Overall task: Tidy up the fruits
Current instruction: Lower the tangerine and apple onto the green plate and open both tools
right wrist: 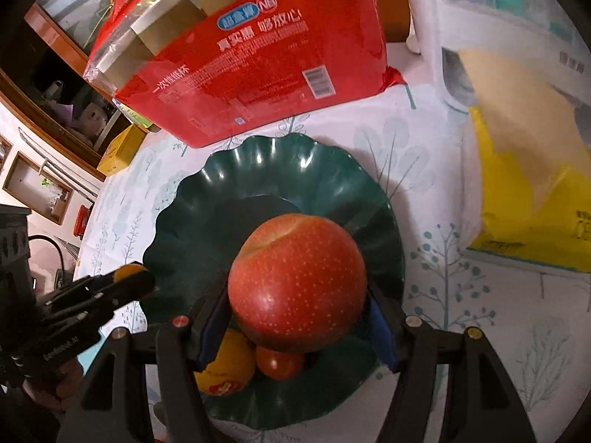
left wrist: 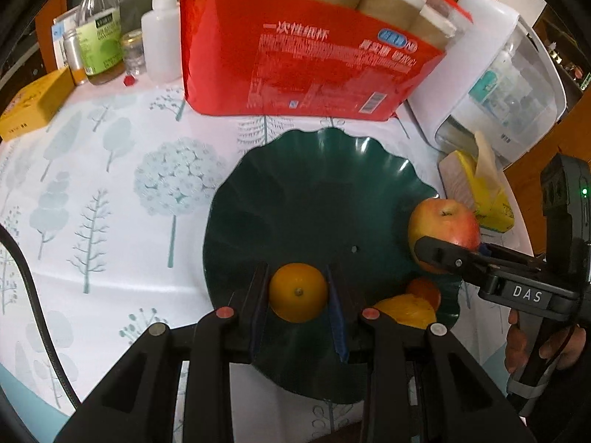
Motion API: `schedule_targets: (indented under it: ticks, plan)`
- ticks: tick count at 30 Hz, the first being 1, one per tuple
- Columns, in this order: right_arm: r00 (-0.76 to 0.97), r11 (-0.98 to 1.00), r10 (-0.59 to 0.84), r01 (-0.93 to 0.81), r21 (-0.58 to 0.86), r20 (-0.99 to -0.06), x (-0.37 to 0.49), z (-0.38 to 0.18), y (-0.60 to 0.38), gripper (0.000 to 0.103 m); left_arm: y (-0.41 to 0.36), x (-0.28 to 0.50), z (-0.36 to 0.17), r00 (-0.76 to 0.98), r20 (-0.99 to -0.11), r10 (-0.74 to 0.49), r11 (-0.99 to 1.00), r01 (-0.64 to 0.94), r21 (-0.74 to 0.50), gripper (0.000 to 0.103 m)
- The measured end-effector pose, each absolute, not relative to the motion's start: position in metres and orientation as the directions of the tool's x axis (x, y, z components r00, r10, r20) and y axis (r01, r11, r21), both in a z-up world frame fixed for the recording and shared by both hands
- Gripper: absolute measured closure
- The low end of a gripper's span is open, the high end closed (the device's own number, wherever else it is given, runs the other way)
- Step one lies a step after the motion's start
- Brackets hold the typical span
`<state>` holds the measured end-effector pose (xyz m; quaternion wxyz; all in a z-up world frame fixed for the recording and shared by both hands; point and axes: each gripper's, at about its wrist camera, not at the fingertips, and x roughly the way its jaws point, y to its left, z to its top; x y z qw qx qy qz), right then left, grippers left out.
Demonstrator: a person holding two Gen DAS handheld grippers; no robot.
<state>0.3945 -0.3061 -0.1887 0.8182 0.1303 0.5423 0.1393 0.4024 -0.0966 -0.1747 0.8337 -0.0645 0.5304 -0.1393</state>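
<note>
A dark green scalloped plate [left wrist: 314, 192] lies on the tree-print tablecloth; it also shows in the right wrist view [right wrist: 280, 170]. My left gripper [left wrist: 298, 293] is shut on an orange [left wrist: 298, 291] over the plate's near side. My right gripper [right wrist: 297, 306] is shut on a red apple [right wrist: 297, 282], held over the plate; the apple [left wrist: 443, 225] also shows at the plate's right rim. In the plate lie a yellow-orange fruit [right wrist: 225, 367] and a small red-orange fruit [right wrist: 279, 363], under the apple.
A red pack of paper cups [left wrist: 306, 55] stands behind the plate. Bottles [left wrist: 99, 33] and a yellow box [left wrist: 33, 105] stand at the back left. A white appliance [left wrist: 509, 85] and a yellow tissue pack [left wrist: 484, 192] are on the right.
</note>
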Motion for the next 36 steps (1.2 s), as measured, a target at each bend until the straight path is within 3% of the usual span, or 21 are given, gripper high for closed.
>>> schedule_targets:
  ticks: [8, 10, 12, 17, 36]
  plan:
    - [0.344, 0.938, 0.347, -0.125, 0.324, -0.873, 0.400, -0.197, -0.293, 0.036, -0.098, 0.407, -0.186, 0.386, -0.873, -0.296, 0.954, 0.156, -0.255, 0.073]
    - [0.364, 0.937, 0.350, -0.138, 0.321, -0.863, 0.399, -0.193, -0.290, 0.036, -0.098, 0.407, -0.186, 0.391, -0.874, -0.290, 0.957, 0.150, -0.250, 0.065]
    - [0.362, 0.939, 0.344, -0.151, 0.310, -0.866, 0.399, -0.190, -0.287, 0.036, -0.097, 0.406, -0.183, 0.398, -0.871, -0.289, 0.957, 0.144, -0.252, 0.048]
    - [0.359, 0.949, 0.314, -0.153, 0.277, -0.879, 0.396, -0.183, -0.283, 0.035, -0.094, 0.401, -0.170, 0.418, -0.865, -0.277, 0.961, 0.135, -0.242, 0.038]
    - [0.448, 0.939, 0.344, -0.154, 0.307, -0.825, 0.316, -0.103, -0.296, 0.031, -0.063, 0.313, -0.096, 0.461, -0.849, -0.256, 0.964, 0.062, -0.257, 0.037]
